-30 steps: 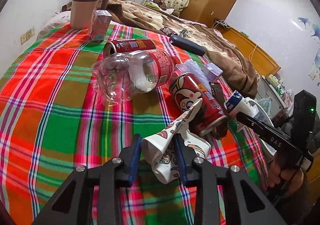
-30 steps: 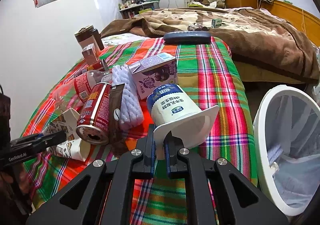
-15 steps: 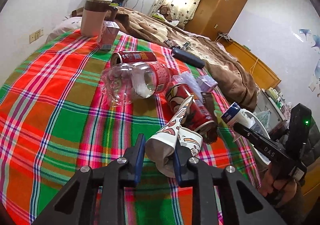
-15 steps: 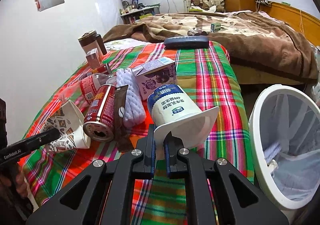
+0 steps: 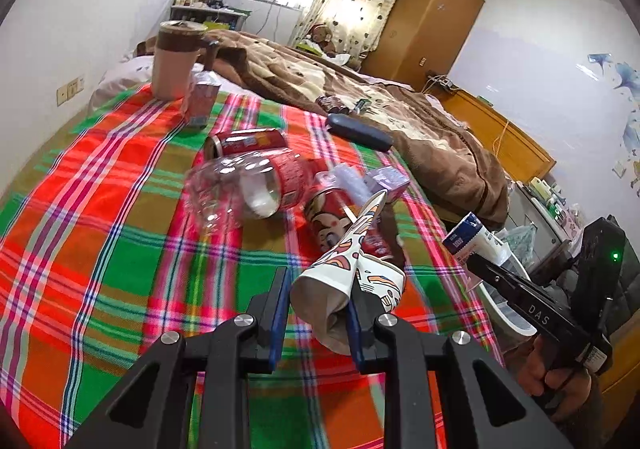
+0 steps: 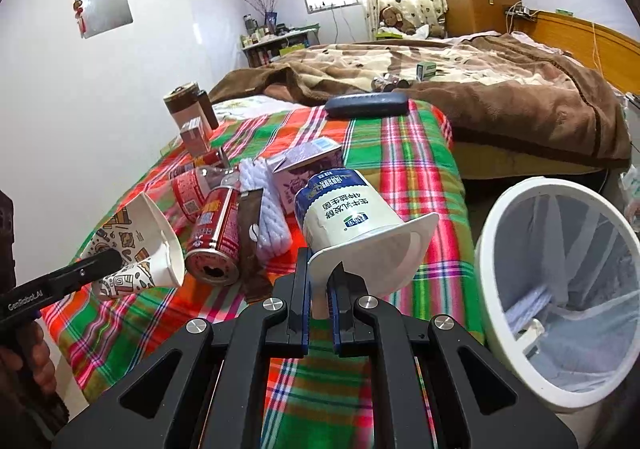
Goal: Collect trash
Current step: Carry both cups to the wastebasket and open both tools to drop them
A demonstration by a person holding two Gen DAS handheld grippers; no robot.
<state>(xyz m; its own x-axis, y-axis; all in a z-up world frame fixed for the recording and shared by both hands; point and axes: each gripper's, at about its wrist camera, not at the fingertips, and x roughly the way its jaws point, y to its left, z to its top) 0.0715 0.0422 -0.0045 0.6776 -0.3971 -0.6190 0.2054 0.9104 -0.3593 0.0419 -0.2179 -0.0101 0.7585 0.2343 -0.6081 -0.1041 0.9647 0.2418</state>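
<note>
On the left, a crushed patterned paper cup [image 5: 352, 269] is being clamped between the fingers of the left gripper [image 5: 316, 305] and held clear of the plaid blanket [image 5: 100, 249]. Further right, a white yogurt cup [image 6: 352, 221] is being pinched by its rim in the nearly closed right gripper [image 6: 319, 299], mouth toward the camera. At the far right, a white bin [image 6: 560, 289] lined with a bag is being kept beside the bed, below the blanket's edge; something pale is lying in it, though what cannot be told.

Collection is judged to be at an early stage: two pieces are being carried, neither yet dropped. Still left on the blanket are a clear bottle [image 5: 236, 193], two red cans [image 5: 248, 139] [image 6: 216, 237], a white ribbed wrapper [image 6: 266, 209], a brown sachet [image 6: 252, 245] and a purple carton [image 6: 308, 165], all lying crowded together.

Open room is being offered between the heap and the bin, where bare blanket runs to the bed's right edge; the yogurt cup is nearer it, and crossing of the grippers is being risked for the paper cup.
</note>
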